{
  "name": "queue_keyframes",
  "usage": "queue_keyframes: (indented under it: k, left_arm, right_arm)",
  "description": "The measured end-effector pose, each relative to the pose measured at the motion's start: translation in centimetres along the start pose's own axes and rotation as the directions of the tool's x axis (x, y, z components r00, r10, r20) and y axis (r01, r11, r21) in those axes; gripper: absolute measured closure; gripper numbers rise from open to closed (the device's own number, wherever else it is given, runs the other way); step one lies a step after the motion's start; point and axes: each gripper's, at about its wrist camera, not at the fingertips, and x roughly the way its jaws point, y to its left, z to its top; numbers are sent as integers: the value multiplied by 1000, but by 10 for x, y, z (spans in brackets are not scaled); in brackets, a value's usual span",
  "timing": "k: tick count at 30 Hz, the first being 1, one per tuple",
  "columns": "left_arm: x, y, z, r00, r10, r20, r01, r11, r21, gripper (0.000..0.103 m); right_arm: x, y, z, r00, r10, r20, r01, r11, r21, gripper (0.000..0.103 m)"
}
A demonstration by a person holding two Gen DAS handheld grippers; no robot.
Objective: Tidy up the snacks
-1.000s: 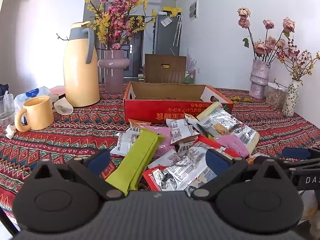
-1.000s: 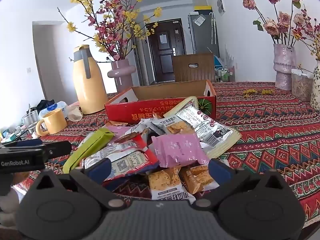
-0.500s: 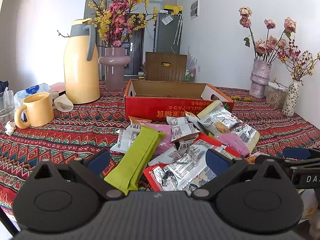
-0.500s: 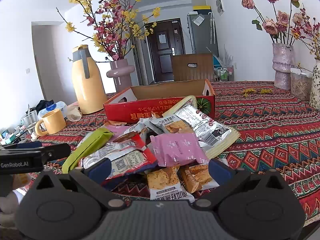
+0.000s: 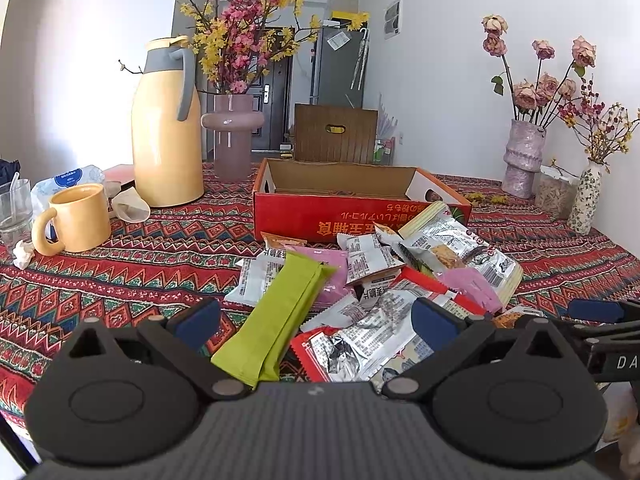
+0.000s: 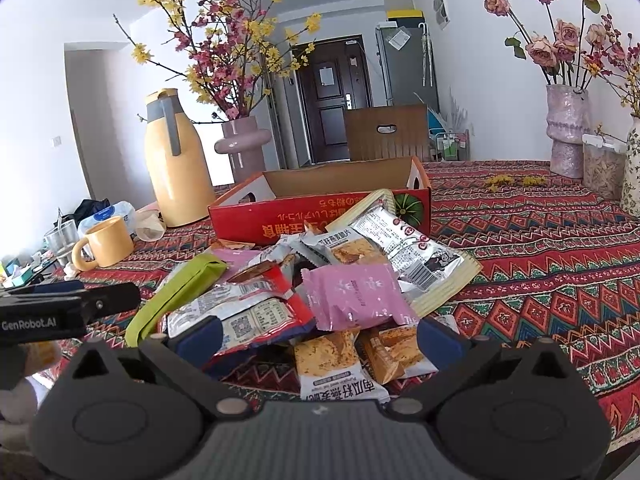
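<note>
A heap of snack packets lies on the patterned tablecloth in front of an open red cardboard box (image 5: 360, 216) (image 6: 320, 216), which looks empty inside. A long green packet (image 5: 276, 316) (image 6: 172, 296) lies at the heap's left, a pink packet (image 6: 356, 296) (image 5: 472, 284) near its front, and a big silver bag (image 5: 460, 248) (image 6: 404, 248) leans toward the box. My left gripper (image 5: 316, 320) is open low over the near edge of the heap, nothing between its fingers. My right gripper (image 6: 318, 338) is open too, over orange cracker packets (image 6: 328, 356).
A yellow thermos jug (image 5: 168, 128), a yellow mug (image 5: 78, 218), a glass (image 5: 14, 208) and a pink vase with blossom branches (image 5: 234, 136) stand at the left. Vases of dried roses (image 5: 522, 156) and a jar (image 5: 556, 196) stand at the back right. A wooden chair back (image 5: 334, 134) rises behind the box.
Both views have shifted only slightly; the grippers have eased a little lower toward the heap. Both stay open and the packets have not moved.
</note>
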Motion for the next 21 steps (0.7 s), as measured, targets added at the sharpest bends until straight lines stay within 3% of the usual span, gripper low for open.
queue_keyframes:
  k: [21]
  left_arm:
    - [1,1,-1,1000,-1,-4,1,1000,-4,0]
  right_arm:
    - [2,1,-1,1000,-8,-9,8,1000,5,0]
